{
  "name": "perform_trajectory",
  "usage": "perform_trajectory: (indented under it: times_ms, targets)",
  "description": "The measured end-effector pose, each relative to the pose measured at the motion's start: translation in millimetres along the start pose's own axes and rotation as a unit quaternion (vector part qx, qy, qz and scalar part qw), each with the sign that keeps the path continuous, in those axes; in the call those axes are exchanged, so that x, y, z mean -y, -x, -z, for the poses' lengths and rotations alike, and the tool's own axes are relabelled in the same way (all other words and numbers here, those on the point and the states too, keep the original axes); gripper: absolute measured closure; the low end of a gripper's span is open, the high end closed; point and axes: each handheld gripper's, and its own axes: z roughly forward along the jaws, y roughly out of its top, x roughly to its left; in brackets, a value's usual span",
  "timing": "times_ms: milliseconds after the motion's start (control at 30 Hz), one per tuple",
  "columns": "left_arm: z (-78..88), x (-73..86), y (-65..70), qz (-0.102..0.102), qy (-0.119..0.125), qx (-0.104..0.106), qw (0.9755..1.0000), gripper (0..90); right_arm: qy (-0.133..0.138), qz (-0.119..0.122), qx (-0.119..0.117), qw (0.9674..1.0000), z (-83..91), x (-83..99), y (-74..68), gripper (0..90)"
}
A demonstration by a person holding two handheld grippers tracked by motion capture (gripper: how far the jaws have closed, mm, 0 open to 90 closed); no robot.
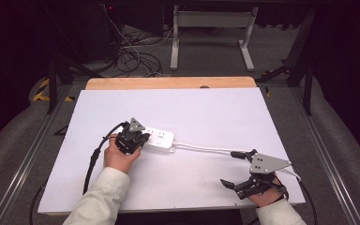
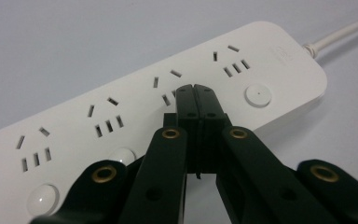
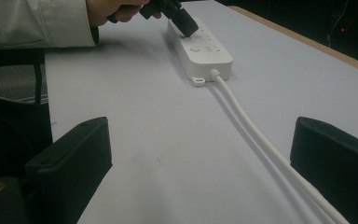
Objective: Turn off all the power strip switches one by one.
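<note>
White power strip [image 2: 135,121], black fingers [image 2: 209,100]

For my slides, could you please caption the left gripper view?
Shut left claw poised over a white power strip, tips near its middle sockets.

No text, number or brand can be read anywhere. In the left gripper view the white power strip [image 2: 168,107] bears a faint embossed mark at its upper right end, beside the cable outlet, too small and pale to make out. The strip's round buttons carry no legible sign, and the table sheet is unmarked.
</note>
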Motion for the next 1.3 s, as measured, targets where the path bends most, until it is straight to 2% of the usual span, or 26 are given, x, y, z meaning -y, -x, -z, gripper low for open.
perform_trajectory:
  times_ms: [300, 533, 1300]
  targets:
    - [-1.8, 1.3, -0.6, 0.004, 0.001, -0.002, 1.0000, 90.0, 0.000, 0.001, 0.000, 1.0000, 0.2, 0.0, -0.1, 5.9]
    - [-4.5, 2.4, 3.0, -0.004, 0.007, -0.010, 0.9999, 90.0, -0.001, 0.001, -0.001, 1.0000, 0.1, -0.1, -0.3, 5.8]
    - [-4.5, 5.5, 2.5, -0.005, 0.015, -0.010, 0.9998, 90.0, -0.001, 0.002, -0.002, 1.0000, -0.5, -0.3, -1.4, 5.8]
